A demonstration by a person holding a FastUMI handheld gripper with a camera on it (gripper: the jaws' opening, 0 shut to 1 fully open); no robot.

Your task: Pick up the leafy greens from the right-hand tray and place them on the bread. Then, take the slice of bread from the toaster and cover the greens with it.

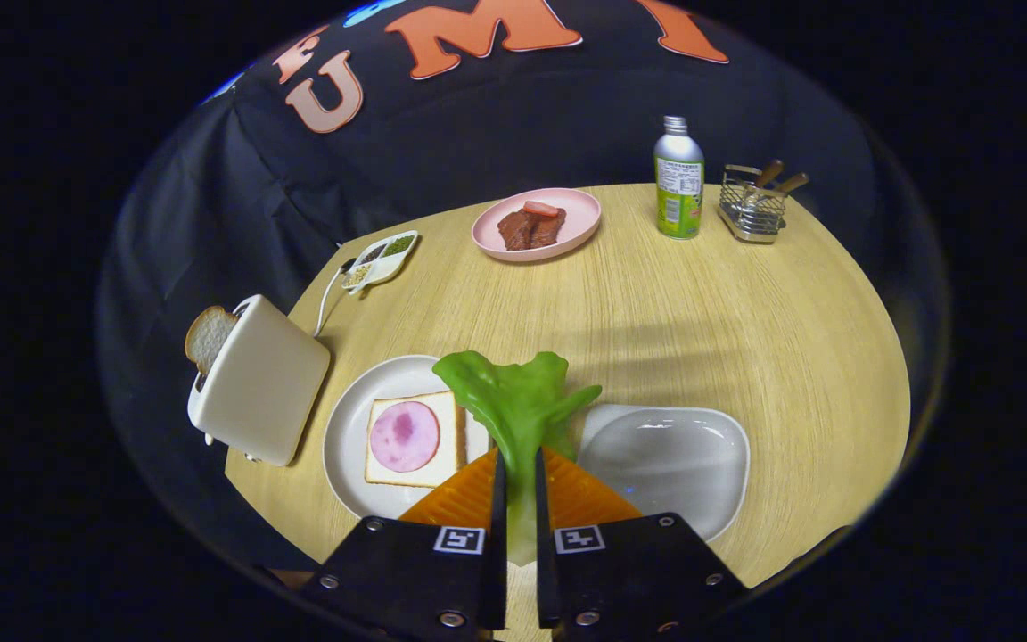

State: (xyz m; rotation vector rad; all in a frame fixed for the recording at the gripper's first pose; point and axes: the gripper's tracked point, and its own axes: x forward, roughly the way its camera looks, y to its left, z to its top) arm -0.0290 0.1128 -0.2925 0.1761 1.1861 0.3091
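My gripper (519,464) is shut on the leafy greens (513,397), whose stalk is pinched between both fingers while the leaves fan out ahead, lifted above the table. Left of the fingers lies a white round plate (344,446) bearing a bread slice (411,439) topped with a pink round of ham (404,436). Right of the fingers sits the white right-hand tray (669,459), with nothing in it. Farther left stands a cream toaster (257,382) with a bread slice (207,337) sticking out of its slot.
At the table's far side rests a pink plate (576,223) with brown meat pieces, a green bottle (679,178) and a wire basket (752,207) holding utensils. A small divided dish (380,259) of seasonings lies beyond the toaster, beside its white cord.
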